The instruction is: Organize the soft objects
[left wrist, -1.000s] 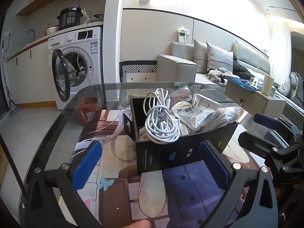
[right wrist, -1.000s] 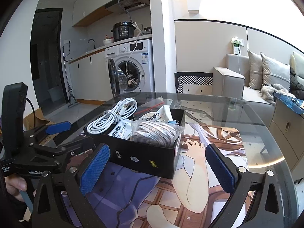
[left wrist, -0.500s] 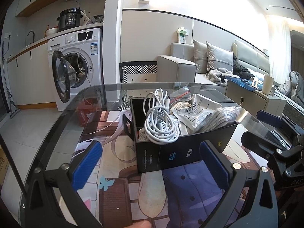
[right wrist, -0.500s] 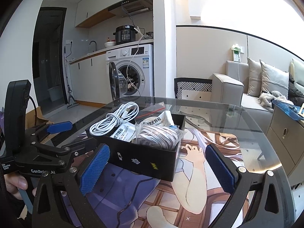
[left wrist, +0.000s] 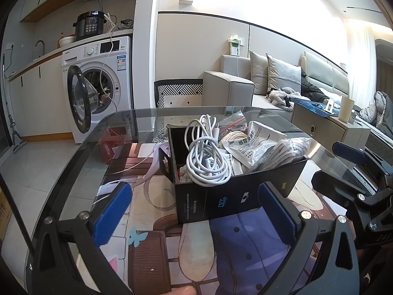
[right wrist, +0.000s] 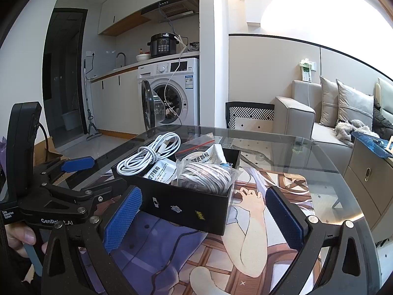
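Observation:
A black box (left wrist: 235,194) (right wrist: 186,206) stands on the glass table, filled with soft items. A coiled white cable (left wrist: 206,157) (right wrist: 149,156) lies on top at one end. White sachets (left wrist: 255,145) (right wrist: 159,172), a bagged grey cord bundle (right wrist: 206,179) (left wrist: 282,151) and a red-zip clear bag (right wrist: 196,145) fill the remainder. My left gripper (left wrist: 194,211) is open just short of the box, nothing between its blue pads. My right gripper (right wrist: 203,218) is open too, near the box's other long side, holding nothing.
A printed mat (right wrist: 258,233) lies under the glass top, whose rim (left wrist: 73,169) curves along the left. A thin dark cord (right wrist: 176,245) runs across the mat below the box. A washing machine (left wrist: 98,86) with open door, a sofa (right wrist: 319,123) and a low cabinet (left wrist: 331,127) stand beyond.
The right gripper has lifted and drawn back a little, so the box sits lower and smaller in its view. The left gripper has barely shifted. Both stay open.

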A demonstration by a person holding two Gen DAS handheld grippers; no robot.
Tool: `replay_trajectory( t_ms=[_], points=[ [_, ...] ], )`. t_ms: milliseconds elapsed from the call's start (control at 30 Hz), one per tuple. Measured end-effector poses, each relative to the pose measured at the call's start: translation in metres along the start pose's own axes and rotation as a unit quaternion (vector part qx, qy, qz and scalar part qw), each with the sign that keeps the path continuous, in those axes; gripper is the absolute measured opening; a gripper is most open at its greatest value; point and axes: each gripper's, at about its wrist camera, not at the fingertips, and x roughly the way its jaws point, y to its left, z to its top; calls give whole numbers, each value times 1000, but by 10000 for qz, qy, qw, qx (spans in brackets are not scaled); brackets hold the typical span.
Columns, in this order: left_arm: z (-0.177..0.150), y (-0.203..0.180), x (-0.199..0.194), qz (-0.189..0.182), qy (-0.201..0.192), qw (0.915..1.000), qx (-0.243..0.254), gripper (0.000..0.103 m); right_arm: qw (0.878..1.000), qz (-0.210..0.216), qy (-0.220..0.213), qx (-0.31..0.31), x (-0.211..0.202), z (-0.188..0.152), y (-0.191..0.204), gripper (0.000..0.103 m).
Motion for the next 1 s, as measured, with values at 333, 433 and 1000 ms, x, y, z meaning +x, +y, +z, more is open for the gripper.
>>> replay_trajectory(
  t_ms=[333,433,1000],
  points=[
    [1,0,-1,8,-6,10000,8,103,10000,-5,2,-3,0,-1,0,102],
    [1,0,-1,7,-6,10000,7,103,10000,-7,1,-3,0,-1,0,102],
    [1,0,-2,10,-15,10000,3,103,10000,-5,-4,-11,0,-2,0,102]
  ],
)
